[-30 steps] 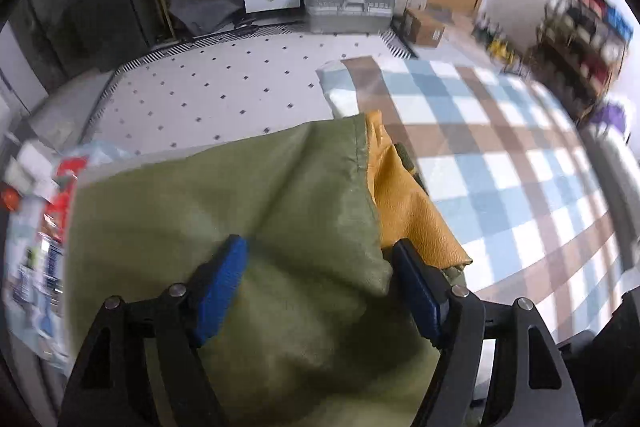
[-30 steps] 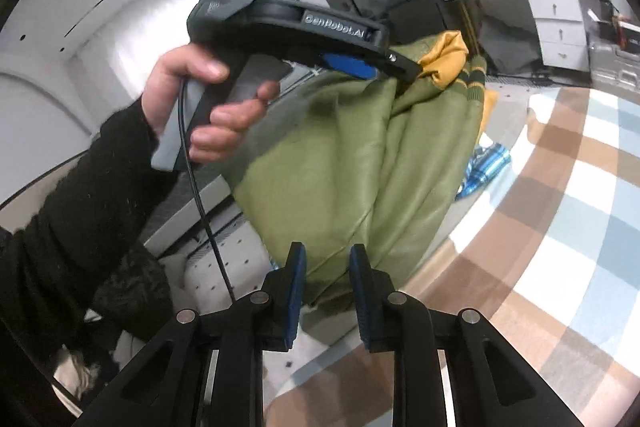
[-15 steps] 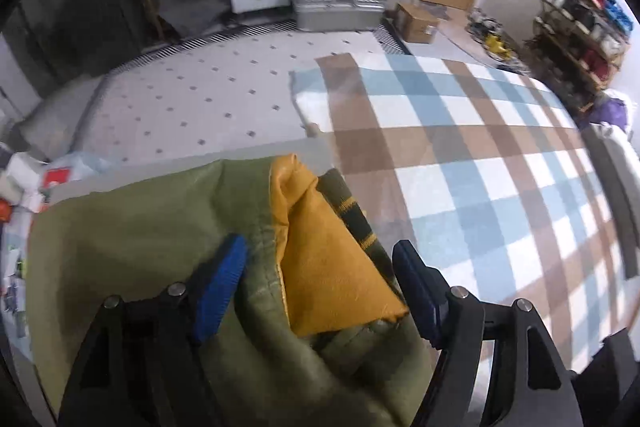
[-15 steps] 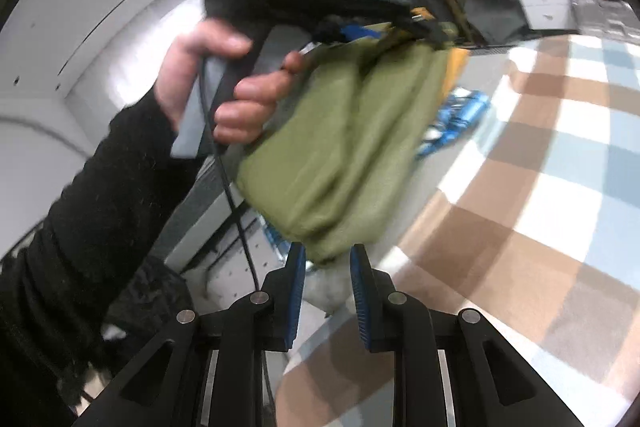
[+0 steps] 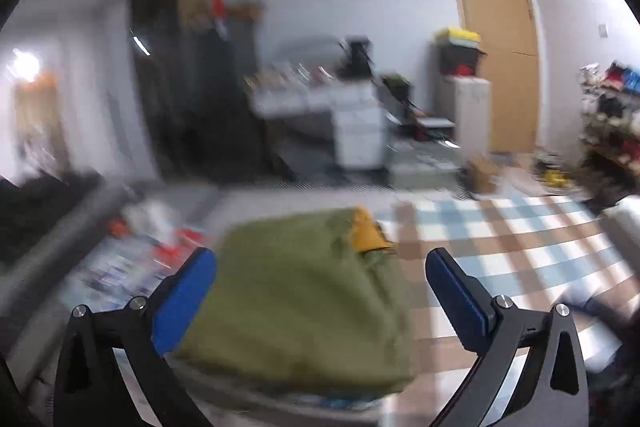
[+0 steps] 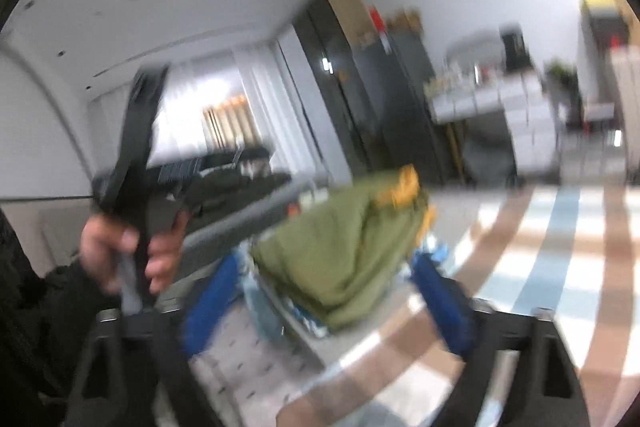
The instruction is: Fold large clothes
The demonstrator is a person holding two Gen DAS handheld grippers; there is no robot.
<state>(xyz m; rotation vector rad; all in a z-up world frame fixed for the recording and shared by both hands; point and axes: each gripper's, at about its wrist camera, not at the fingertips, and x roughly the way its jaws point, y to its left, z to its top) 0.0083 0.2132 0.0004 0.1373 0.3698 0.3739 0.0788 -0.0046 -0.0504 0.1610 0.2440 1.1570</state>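
The olive-green garment (image 5: 304, 291) with a yellow lining (image 5: 366, 237) lies folded in a bundle at the near edge of the plaid blanket (image 5: 520, 239). My left gripper (image 5: 320, 293) has drawn back from it, and its jaws are opening wide with nothing pressed between the blue pads (image 5: 184, 301). In the right wrist view the same garment (image 6: 344, 247) rests on a low pile. My right gripper (image 6: 326, 303) is short of it, its jaws also opening, and its blurred pads (image 6: 440, 301) touch no cloth. A hand (image 6: 120, 251) holds the left gripper's handle at the left.
Colourful packages (image 5: 132, 259) lie left of the garment on a grey surface. A white desk with drawers (image 5: 352, 131), dark cabinets (image 5: 192, 99), a wooden door (image 5: 500, 59) and a cluttered shelf (image 5: 612, 115) line the far side. Both views are motion-blurred.
The left gripper let go of the green garment and pulled back and up. The right jaws went from narrow to wide. The garment, hanging a second ago, now lies in a bundle.
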